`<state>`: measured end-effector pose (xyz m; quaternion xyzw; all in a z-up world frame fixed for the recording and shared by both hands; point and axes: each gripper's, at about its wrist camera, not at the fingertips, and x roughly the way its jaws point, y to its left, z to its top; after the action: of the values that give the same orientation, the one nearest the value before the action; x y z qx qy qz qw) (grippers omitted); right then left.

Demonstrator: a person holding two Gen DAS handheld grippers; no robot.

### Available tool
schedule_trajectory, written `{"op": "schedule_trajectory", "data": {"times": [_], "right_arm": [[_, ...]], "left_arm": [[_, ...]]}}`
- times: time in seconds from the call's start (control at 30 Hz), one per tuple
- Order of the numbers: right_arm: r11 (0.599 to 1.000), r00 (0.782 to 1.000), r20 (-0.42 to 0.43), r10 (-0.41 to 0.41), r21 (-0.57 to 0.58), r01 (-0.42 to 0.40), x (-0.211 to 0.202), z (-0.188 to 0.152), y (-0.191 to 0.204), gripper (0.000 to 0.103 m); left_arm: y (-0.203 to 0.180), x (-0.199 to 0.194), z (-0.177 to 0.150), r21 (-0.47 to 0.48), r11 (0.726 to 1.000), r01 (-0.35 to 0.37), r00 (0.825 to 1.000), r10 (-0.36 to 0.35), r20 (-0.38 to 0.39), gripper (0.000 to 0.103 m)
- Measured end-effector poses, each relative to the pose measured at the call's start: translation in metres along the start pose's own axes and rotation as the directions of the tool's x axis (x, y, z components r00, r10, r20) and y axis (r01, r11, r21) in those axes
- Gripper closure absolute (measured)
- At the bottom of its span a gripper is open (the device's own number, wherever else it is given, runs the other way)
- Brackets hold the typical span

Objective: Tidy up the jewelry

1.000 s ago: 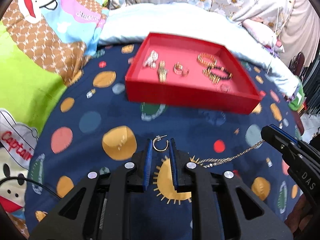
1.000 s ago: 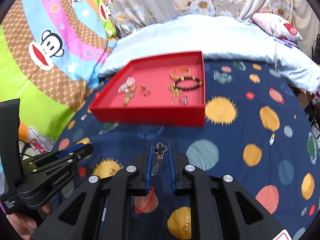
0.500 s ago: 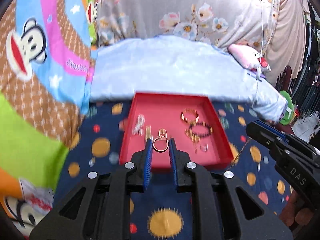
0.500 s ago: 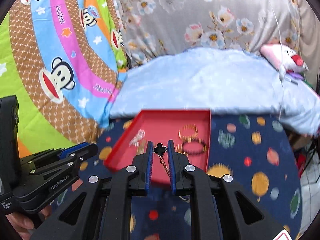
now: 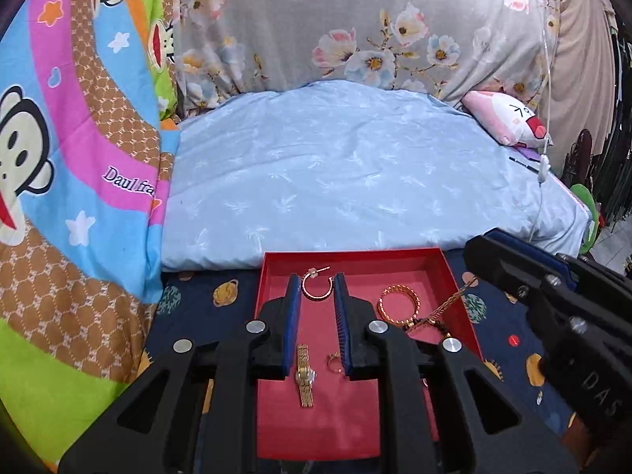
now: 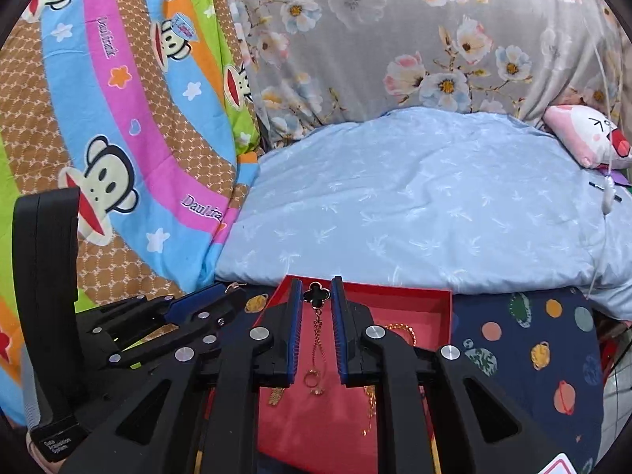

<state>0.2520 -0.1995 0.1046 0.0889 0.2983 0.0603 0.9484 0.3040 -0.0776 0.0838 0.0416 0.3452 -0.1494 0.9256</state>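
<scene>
Jewelry fills much of the red tray in our left wrist view: a watch, a small ring and a twisted gold bangle already lie inside. Our left hand-held gripper is clamped on a gold hoop earring, hanging over the tray's far end, so this piece is not yet set down. The right hand-held gripper shows at the right edge, a chain trailing from it into the tray.

From the right wrist view, that hand-held gripper is clamped on a black clover pendant, its chain dangling over the tray. We judge the task nearly done: both pieces need releasing.

A second ago both grippers were low over the dark planet-print bedspread, in front of the tray; now they are over it, grips unchanged.
</scene>
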Motion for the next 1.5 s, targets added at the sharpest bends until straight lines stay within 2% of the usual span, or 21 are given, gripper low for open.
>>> {"op": "schedule_trajectory", "data": {"times": [0.27, 0.53, 0.63, 0.87, 1.03, 1.27, 1.5], "right_arm": [[1.0, 0.995, -0.102, -0.018, 0.017, 0.02, 0.069, -0.014, -0.018, 0.089], [1.0, 0.991, -0.13, -0.026, 0.008, 0.028, 0.087, -0.026, -0.021, 0.088], [0.999, 0.991, -0.128, -0.034, 0.002, 0.035, 0.087, -0.026, -0.021, 0.088], [0.999, 0.992, -0.122, -0.033, 0.015, 0.035, 0.086, -0.027, -0.024, 0.088], [0.999, 0.993, -0.116, -0.033, 0.025, 0.036, 0.08, -0.03, -0.026, 0.088], [0.998, 0.995, -0.097, -0.034, 0.041, 0.038, 0.059, -0.042, -0.027, 0.084], [0.998, 0.996, -0.073, -0.053, 0.034, 0.056, 0.021, -0.065, -0.019, 0.082]], "left_arm": [[0.006, 0.064, 0.001, -0.02, 1.0, -0.018, 0.997, 0.016, -0.079, 0.087], [0.011, 0.087, -0.007, -0.044, 0.999, -0.013, 0.994, 0.008, -0.111, 0.086], [0.013, 0.091, -0.008, -0.058, 0.998, -0.015, 0.993, 0.008, -0.119, 0.075], [0.018, 0.091, -0.01, -0.071, 0.997, -0.032, 0.993, 0.024, -0.115, 0.048], [0.025, 0.087, -0.011, -0.096, 0.995, -0.033, 0.993, 0.022, -0.114, 0.046], [0.035, 0.071, -0.016, -0.13, 0.992, 0.004, 0.994, -0.018, -0.109, 0.046], [0.03, 0.027, -0.033, -0.11, 0.993, -0.035, 0.998, 0.029, -0.057, 0.046]]}}
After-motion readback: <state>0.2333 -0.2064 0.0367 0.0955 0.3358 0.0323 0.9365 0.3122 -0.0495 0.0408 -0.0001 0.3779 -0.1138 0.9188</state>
